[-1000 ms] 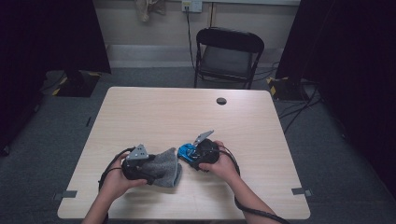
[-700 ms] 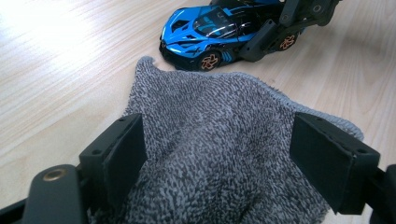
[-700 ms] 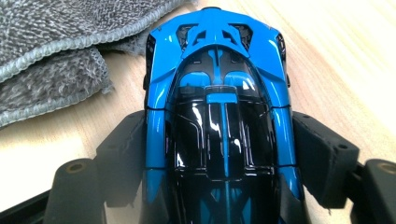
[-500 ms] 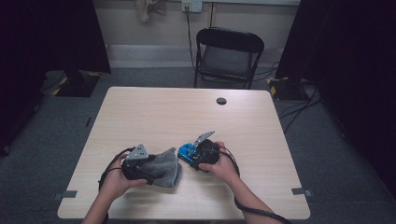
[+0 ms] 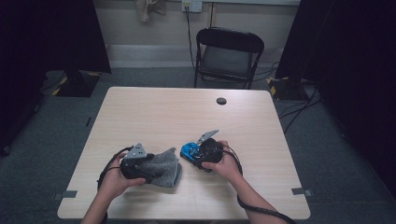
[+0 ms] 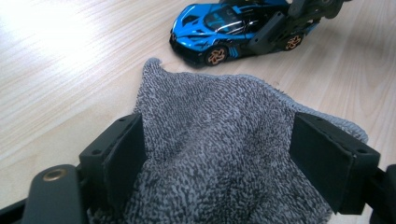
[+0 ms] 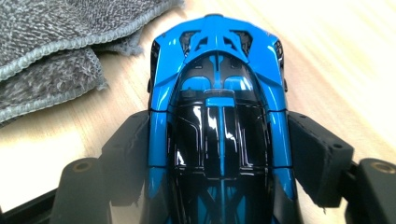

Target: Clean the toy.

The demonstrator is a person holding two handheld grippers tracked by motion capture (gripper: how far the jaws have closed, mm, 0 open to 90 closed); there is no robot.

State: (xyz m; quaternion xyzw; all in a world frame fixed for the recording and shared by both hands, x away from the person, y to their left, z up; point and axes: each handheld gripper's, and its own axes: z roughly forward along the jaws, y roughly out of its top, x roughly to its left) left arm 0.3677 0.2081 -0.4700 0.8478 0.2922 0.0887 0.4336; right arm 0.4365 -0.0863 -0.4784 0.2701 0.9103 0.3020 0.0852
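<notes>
Between the right hand-held gripper's [image 7: 219, 154] closing jaws sits a glossy blue toy car [image 7: 218, 93]; left hand-held gripper [image 6: 233, 154] straddles nubby grey cloth [image 6: 224, 140].

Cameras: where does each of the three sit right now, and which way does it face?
High view: above the person's side, looking forward and down on the table; both forearms enter from the bottom.
Left gripper view: rides the left gripper, looking along its black jaws over the grey cloth towards the blue toy car.
Right gripper view: rides the right gripper, looking down the car's roof, jaws at its sides.
Shared: cloth and car appear in both gripper views.
</notes>
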